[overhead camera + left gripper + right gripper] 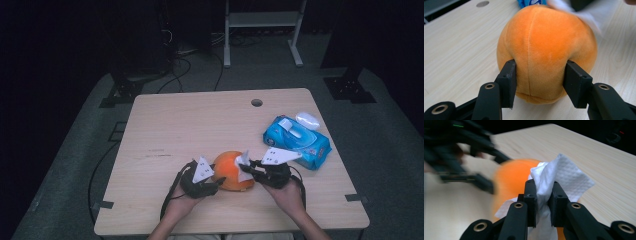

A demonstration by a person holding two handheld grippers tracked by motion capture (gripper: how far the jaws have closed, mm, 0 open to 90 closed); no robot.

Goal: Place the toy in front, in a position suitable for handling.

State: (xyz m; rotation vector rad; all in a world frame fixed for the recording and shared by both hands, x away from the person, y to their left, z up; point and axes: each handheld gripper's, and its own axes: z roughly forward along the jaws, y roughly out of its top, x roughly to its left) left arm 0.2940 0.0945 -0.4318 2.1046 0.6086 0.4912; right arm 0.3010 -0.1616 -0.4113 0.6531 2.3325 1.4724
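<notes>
The orange plush ball (231,170) sits on the worktop (200,125) near its front edge, between the two tools. The left hand-held gripper (216,184) is on the ball's left side, its jaws clamped on the plush so the pads (509,82) dent it. The right hand-held gripper (248,169) is on the ball's right side, pinched tight on a white tissue (554,180) that lies against the ball. Beyond the ball to its right lies a blue wipes pack (297,140).
</notes>
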